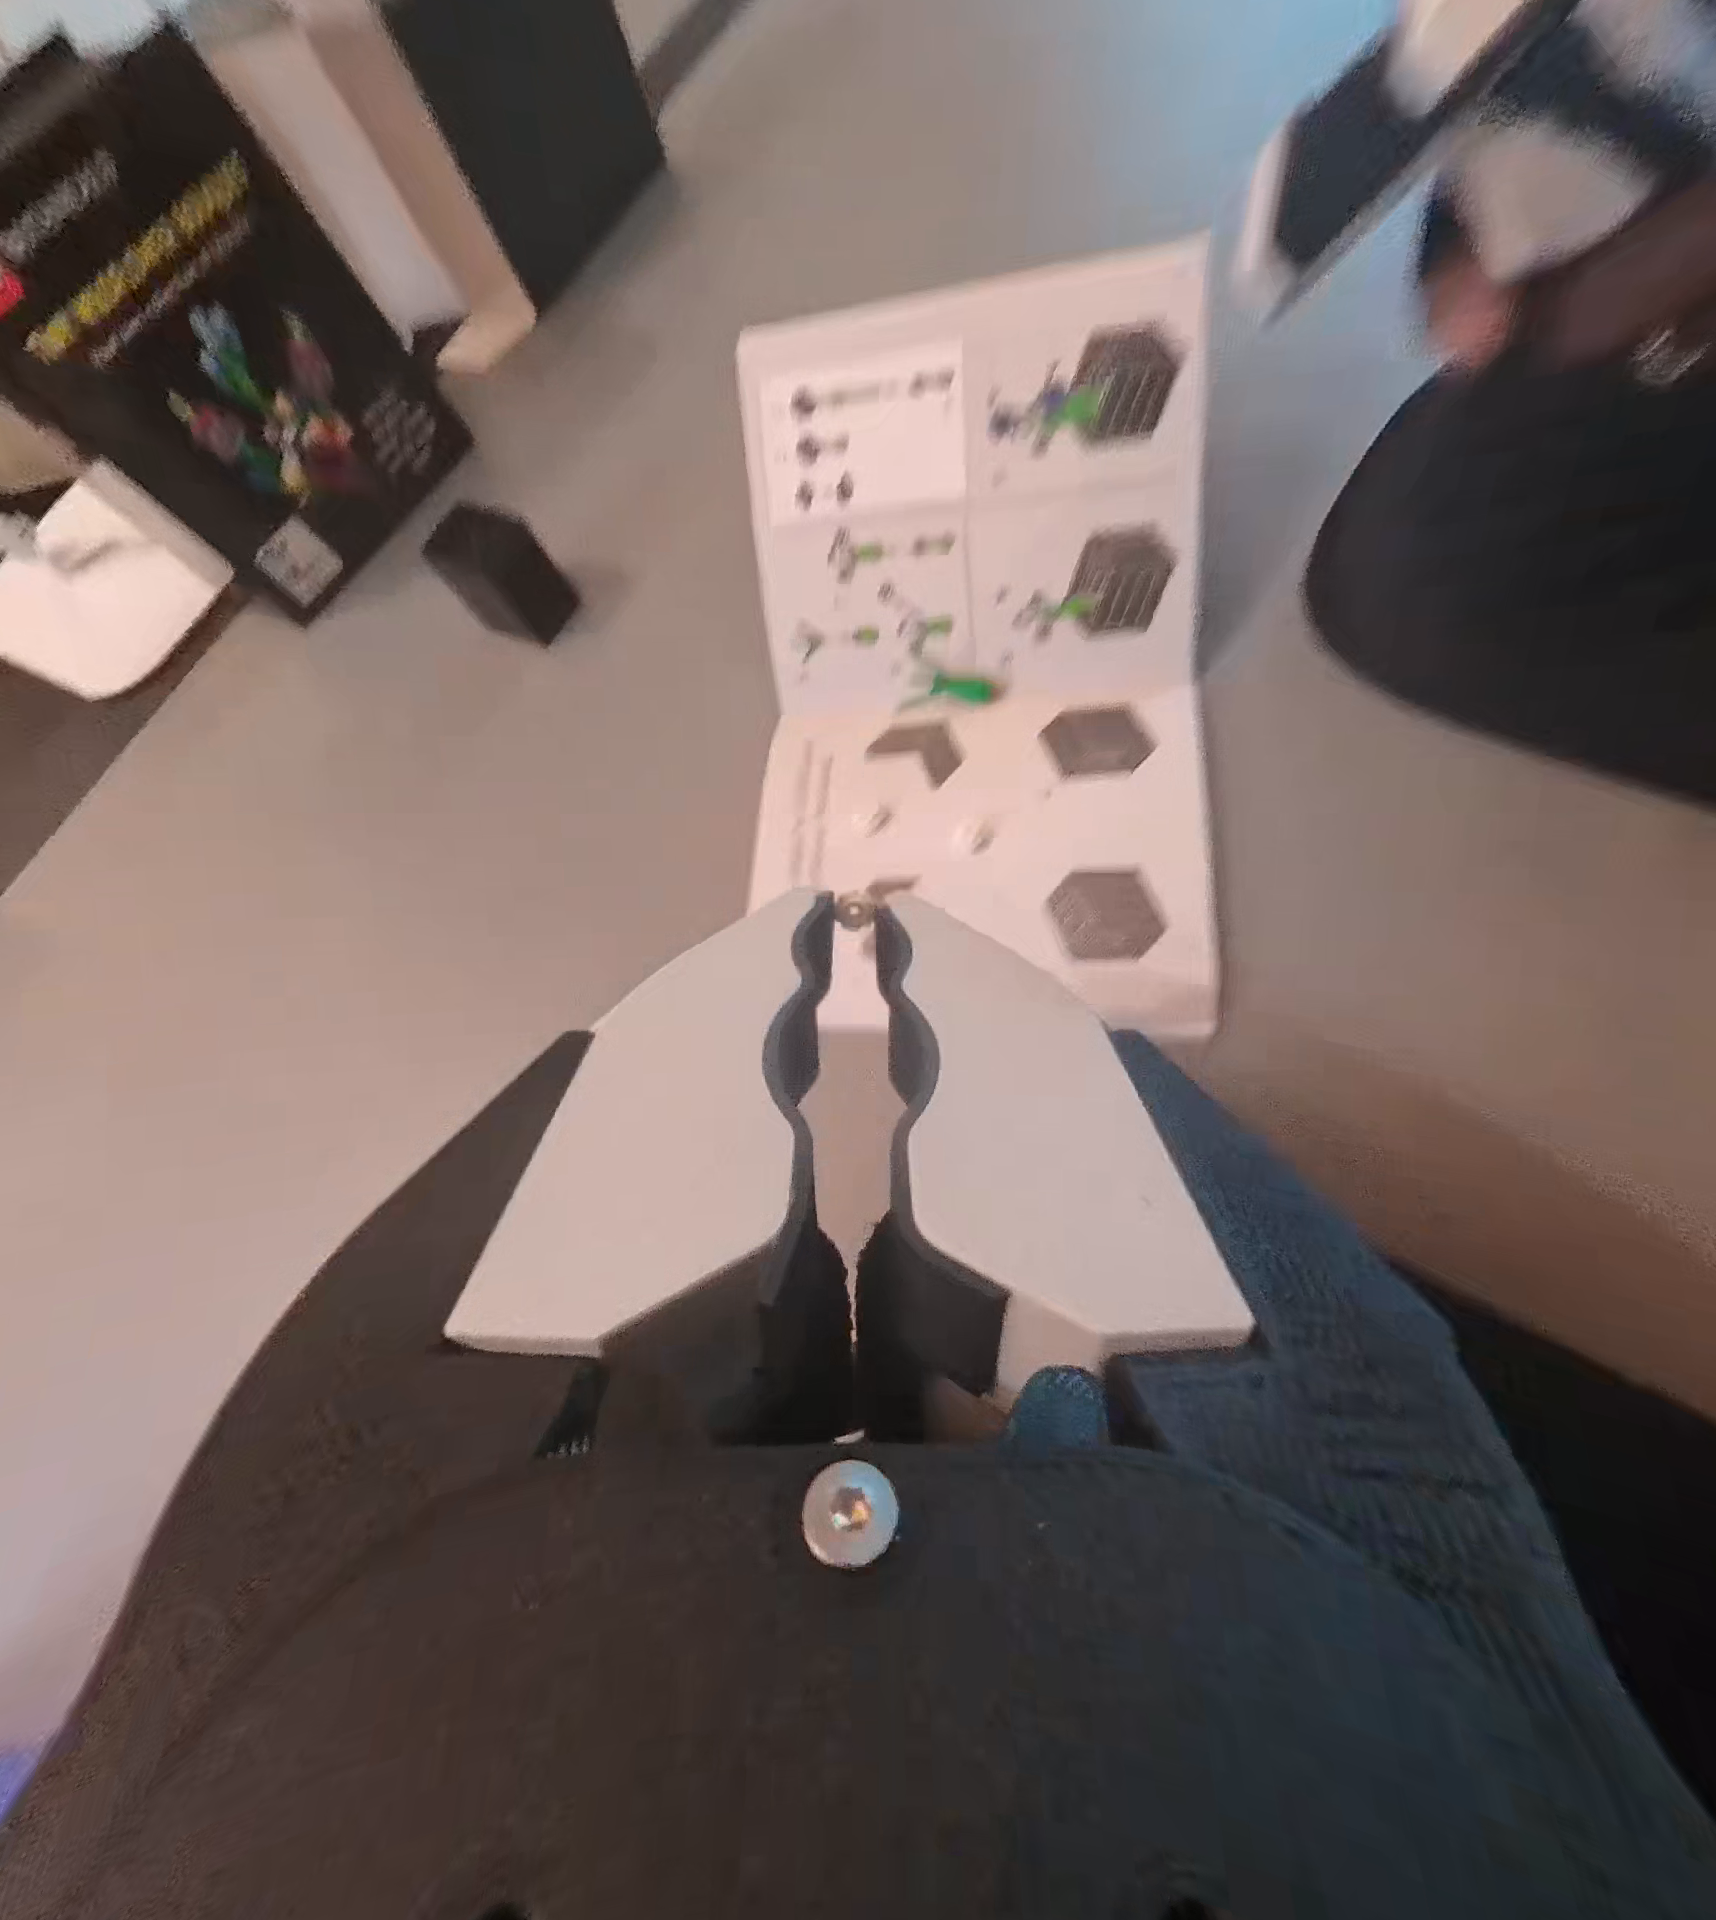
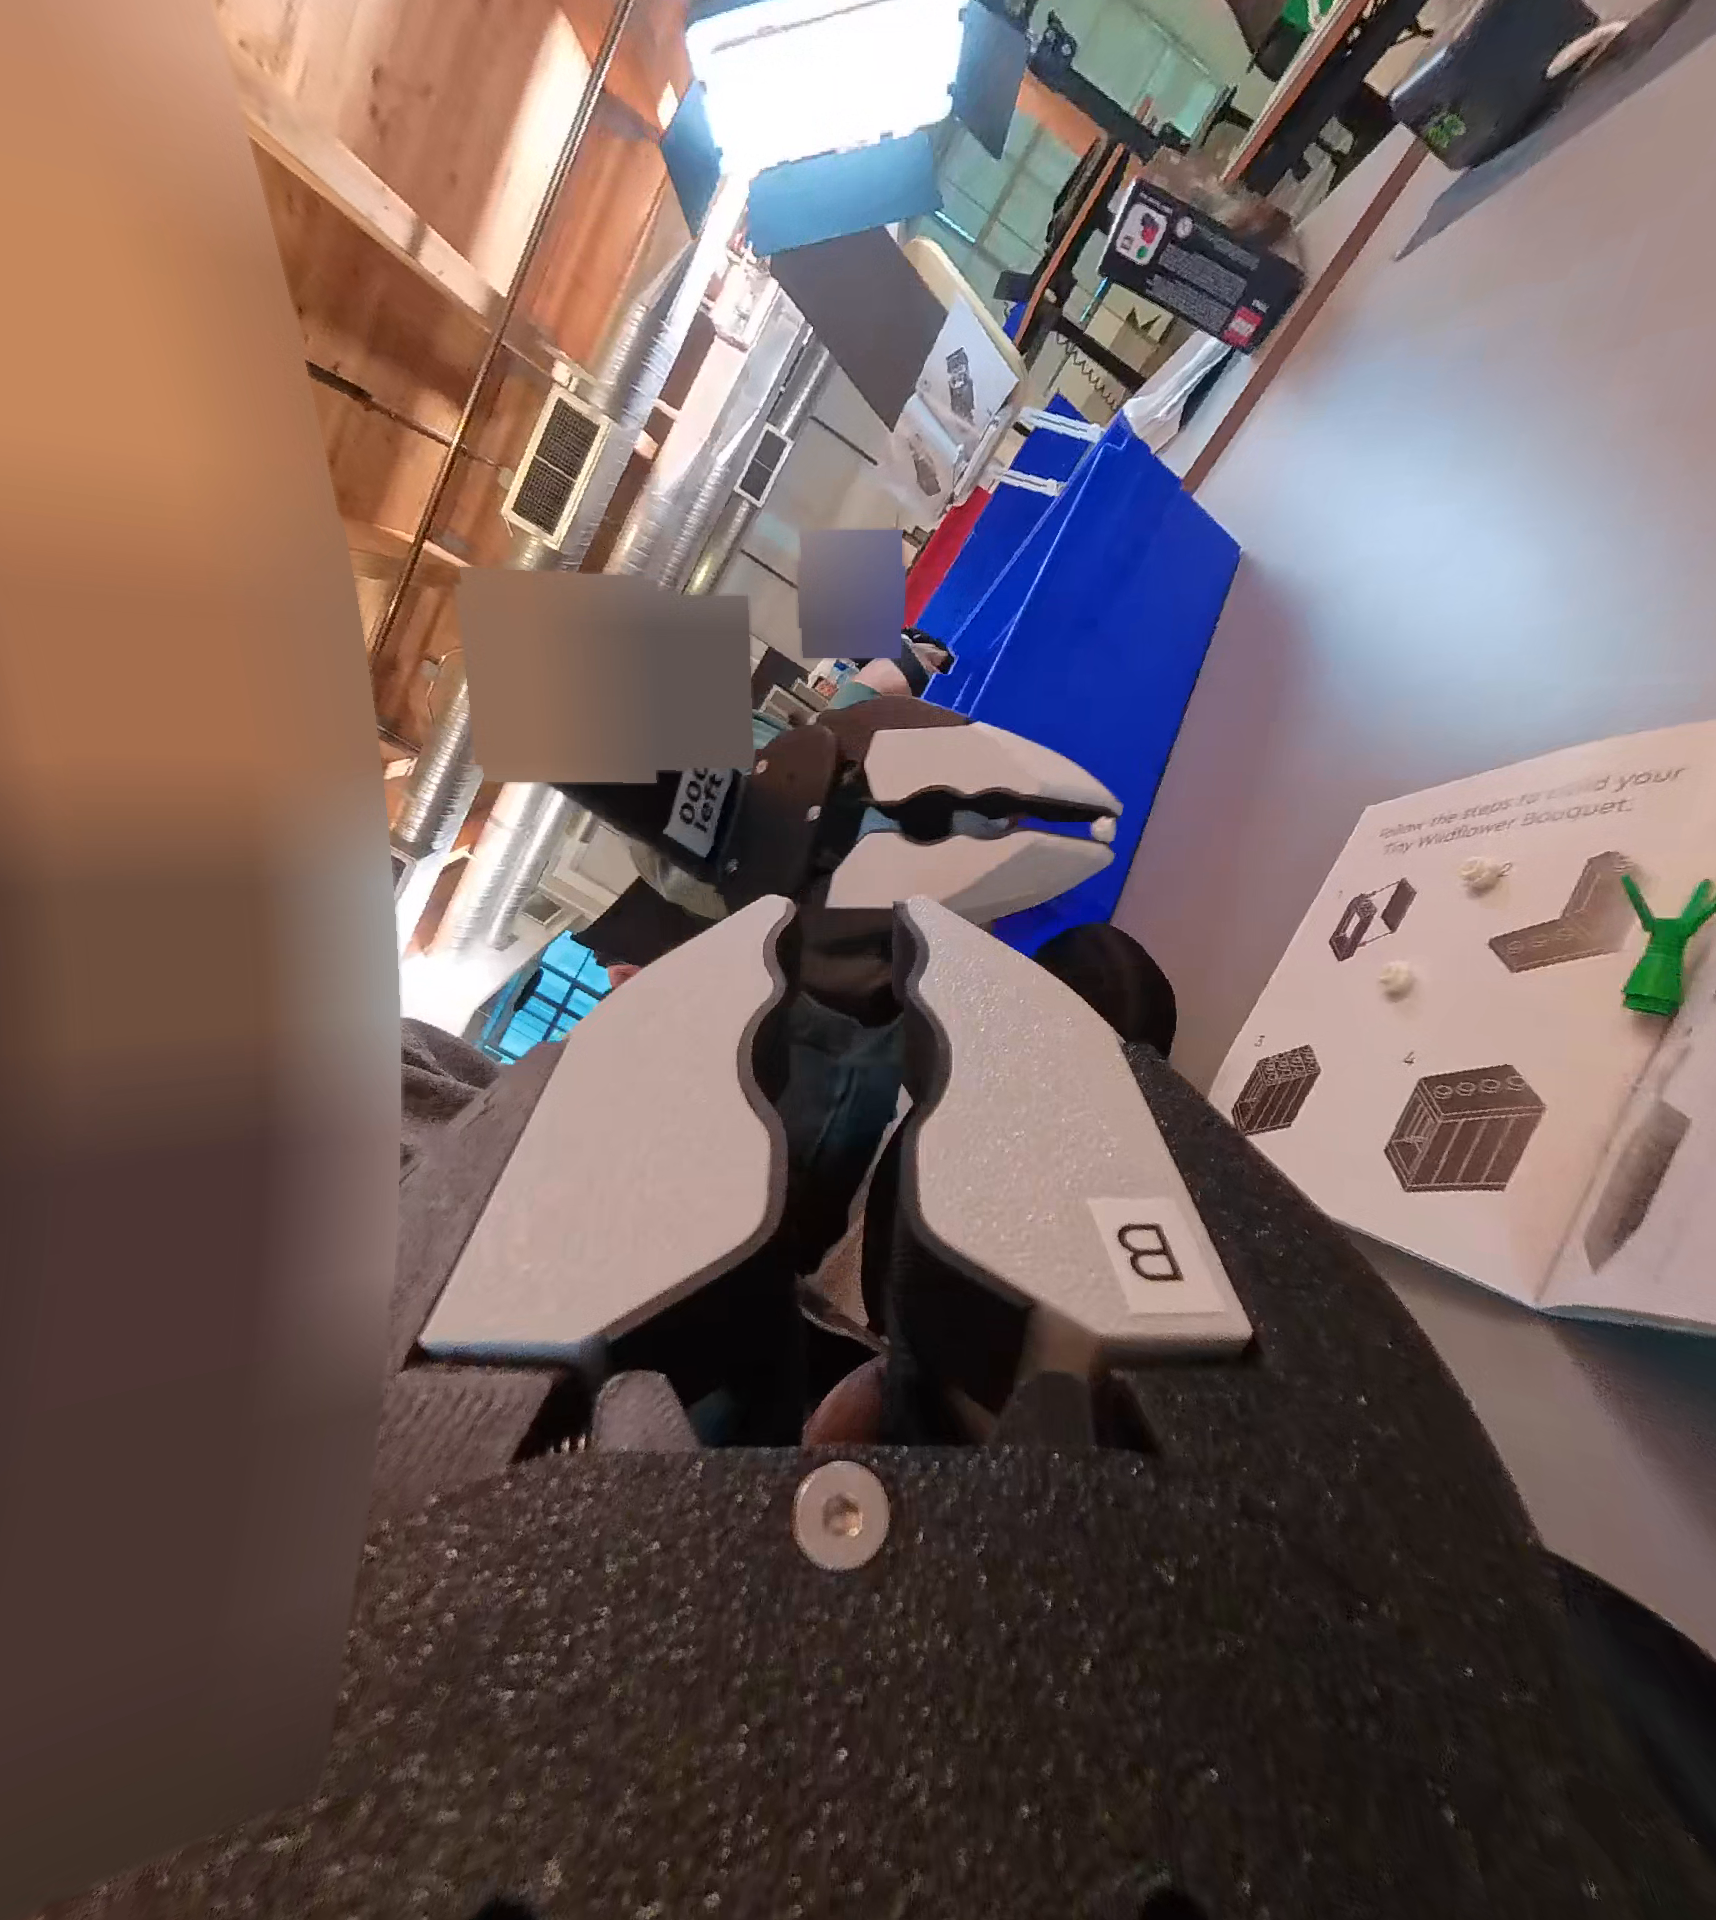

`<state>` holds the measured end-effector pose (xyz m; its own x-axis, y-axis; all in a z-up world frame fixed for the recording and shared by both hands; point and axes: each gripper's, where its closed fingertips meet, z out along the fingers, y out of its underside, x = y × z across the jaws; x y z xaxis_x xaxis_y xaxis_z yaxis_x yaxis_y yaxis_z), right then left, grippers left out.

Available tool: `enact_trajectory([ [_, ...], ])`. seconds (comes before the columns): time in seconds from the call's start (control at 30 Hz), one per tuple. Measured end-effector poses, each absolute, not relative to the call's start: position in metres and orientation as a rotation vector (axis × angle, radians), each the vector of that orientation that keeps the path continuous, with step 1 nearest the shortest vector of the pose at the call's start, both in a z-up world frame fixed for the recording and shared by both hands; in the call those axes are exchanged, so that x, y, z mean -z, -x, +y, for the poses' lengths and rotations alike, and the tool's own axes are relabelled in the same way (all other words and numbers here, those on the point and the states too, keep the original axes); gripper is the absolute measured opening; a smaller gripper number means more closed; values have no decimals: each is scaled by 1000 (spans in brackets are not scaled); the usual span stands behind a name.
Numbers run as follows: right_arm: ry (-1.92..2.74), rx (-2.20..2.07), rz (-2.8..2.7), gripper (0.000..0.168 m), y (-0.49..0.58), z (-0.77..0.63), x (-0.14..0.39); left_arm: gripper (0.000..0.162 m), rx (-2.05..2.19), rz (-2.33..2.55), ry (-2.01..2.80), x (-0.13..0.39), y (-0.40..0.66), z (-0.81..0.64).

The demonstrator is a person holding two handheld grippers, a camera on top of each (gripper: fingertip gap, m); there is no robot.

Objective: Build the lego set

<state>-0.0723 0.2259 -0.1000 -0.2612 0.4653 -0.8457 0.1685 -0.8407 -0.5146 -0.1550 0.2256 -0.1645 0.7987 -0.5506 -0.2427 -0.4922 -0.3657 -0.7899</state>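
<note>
You are pinching a tiny pale lego piece (image 1: pixel 852 912) at the very tips of the left gripper (image 1: pixel 856 914), its fingers drawn nearly together around it and lifted clear of the tabletop (image 1: pixel 366 883), a hold that looks meant to carry the part toward the build. The same small white piece is showing at the tip of that gripper in the right wrist view (image 2: pixel 1103 828). Below it, the open instruction booklet (image 1: pixel 979 644) is lying flat with a green stem piece (image 2: pixel 937 951) and two small white pieces (image 2: pixel 1395 978) resting on its pages, seemingly parked there beside the printed step diagrams so they stay within reach. Your right gripper (image 2: pixel 841 914) is hovering with its fingers spread and nothing between them, angled up and away from the tabletop, probably waiting to receive or brace a part. A small black block (image 1: pixel 501 571) is sitting just beside the black set box (image 1: pixel 179 343), which is standing at the far left and carrying a red logo and lettering too blurred to make out. A letter sticker (image 2: pixel 1153 1254) is marking one right finger; the booklet is carrying a heading line and step numbers.
</note>
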Motion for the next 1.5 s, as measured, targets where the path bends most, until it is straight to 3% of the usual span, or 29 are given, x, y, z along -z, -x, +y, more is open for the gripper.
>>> enact_trajectory([
  [0.37, 1800, -1993, -1018, 16, 63, 221, 117, 8, 61, 952, 2452, 221, 192, 207],
  [0.53, 1755, -1603, -1297, 20, 61, 223, 130, 8, 88, 991, 2542, 229, 192, 205],
  [1.0, 1582, -1256, -1583, 32, 74, 198, 133, 15, 116, 1009, 2588, 232, 193, 201],
  [1.17, 1634, -1128, -1563, 32, 75, 210, 142, 25, 163, 976, 2544, 225, 180, 198],
  [1.5, 1817, -537, -1640, 29, 78, 266, 165, 26, 387, 726, 1956, 158, 106, 219],
])
